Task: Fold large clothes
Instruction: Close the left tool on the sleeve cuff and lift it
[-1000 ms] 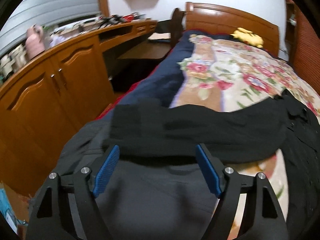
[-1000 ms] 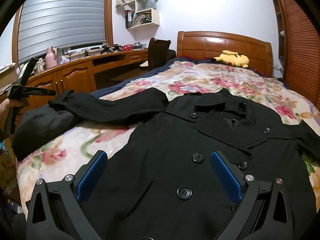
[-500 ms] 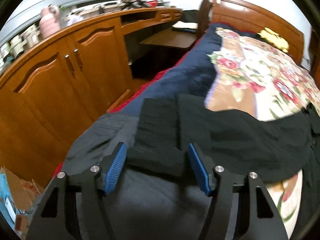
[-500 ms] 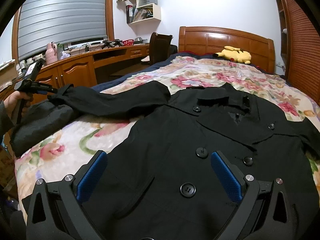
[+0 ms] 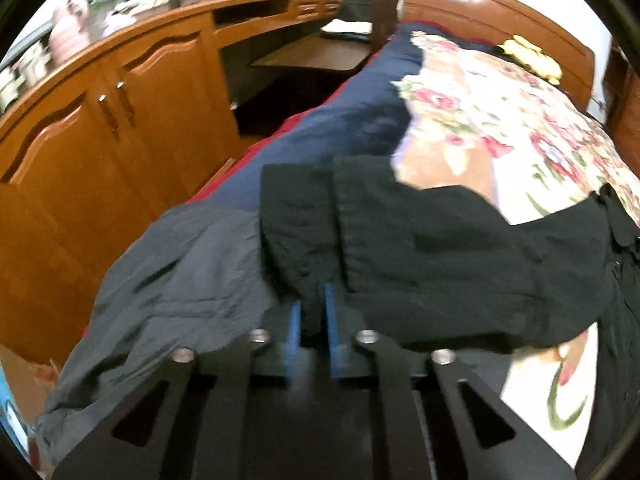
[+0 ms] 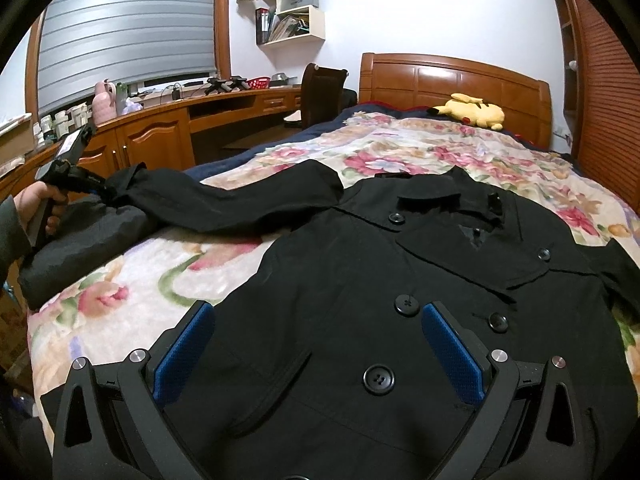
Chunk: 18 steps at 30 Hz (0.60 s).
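A black double-breasted coat lies face up on the floral bedspread. Its left sleeve stretches toward the bed's left edge. My left gripper is shut on the cuff end of that sleeve; it also shows in the right wrist view, held by a hand at the cuff. My right gripper is open and empty, hovering over the coat's lower front near the buttons.
A dark grey garment lies under the sleeve at the bed's left edge. Wooden cabinets and a desk run along the left. A yellow plush toy lies by the headboard.
My left gripper moved in on the sleeve cuff and closed on it. The right gripper stayed open, shifting slightly over the coat.
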Each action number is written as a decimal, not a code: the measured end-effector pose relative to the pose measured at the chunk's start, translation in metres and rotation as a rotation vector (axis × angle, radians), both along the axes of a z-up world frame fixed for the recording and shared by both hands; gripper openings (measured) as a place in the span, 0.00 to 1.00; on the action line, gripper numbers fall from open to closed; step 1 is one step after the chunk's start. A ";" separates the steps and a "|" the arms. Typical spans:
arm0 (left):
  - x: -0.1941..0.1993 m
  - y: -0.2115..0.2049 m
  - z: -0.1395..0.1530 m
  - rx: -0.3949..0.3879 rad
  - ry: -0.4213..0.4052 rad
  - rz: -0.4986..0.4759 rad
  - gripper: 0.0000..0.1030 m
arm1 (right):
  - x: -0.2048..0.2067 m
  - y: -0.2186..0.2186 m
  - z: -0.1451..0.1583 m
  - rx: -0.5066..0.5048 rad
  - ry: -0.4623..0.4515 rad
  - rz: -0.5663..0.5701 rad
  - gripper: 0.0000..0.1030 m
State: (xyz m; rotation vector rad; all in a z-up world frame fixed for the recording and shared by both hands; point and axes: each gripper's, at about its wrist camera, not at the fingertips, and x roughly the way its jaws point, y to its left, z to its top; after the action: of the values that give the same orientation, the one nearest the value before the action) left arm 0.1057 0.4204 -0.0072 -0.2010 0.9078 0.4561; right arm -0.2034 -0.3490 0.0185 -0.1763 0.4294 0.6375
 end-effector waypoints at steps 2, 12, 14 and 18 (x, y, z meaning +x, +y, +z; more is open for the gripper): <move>0.002 -0.016 0.015 0.010 -0.039 -0.027 0.08 | -0.001 -0.001 0.001 0.002 -0.003 -0.001 1.00; 0.012 -0.158 0.105 0.091 -0.211 -0.295 0.08 | -0.004 -0.014 0.014 0.019 -0.020 -0.020 1.00; 0.013 -0.192 0.118 0.106 -0.237 -0.360 0.08 | -0.006 -0.019 0.018 0.025 -0.025 -0.017 1.00; 0.016 -0.244 0.134 0.107 -0.277 -0.451 0.08 | -0.006 -0.034 0.024 0.054 -0.030 -0.040 1.00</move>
State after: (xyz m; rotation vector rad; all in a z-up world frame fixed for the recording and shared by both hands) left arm 0.1213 0.1759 0.1268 0.0408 0.6288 0.0531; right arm -0.2094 -0.3830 0.0425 -0.1260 0.3853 0.6058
